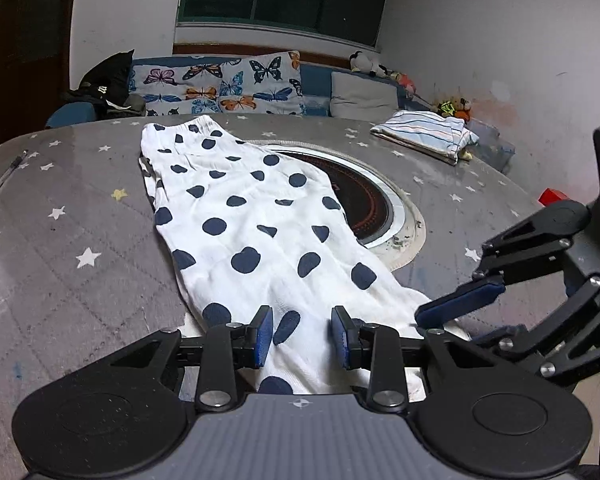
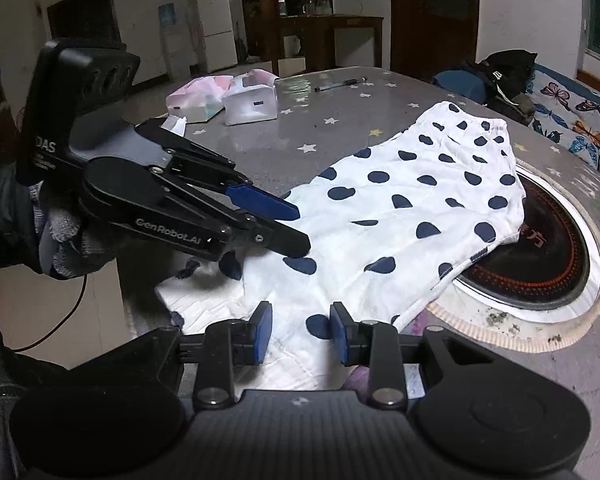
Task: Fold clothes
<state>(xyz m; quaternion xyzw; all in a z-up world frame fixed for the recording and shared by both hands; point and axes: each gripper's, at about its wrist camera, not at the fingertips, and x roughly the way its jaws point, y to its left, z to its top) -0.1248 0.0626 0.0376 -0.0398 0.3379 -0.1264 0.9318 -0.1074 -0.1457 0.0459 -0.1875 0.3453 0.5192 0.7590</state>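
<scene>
On the worktop [image 1: 80,216], the dotted garment [image 1: 260,216] looks light and limp; grip its 6 o'clock hem. Left gripper [image 1: 302,336] and right gripper [image 2: 300,334] stand part-open, empty.

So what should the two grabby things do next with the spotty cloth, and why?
Probably close both on the near hem. The left gripper and the right gripper both hang open over the near edge of the polka-dot garment, cloth between their fingers, nothing gripped yet. The garment lies flat and long on the table, so pinching that end looks like the start of folding it away.
</scene>
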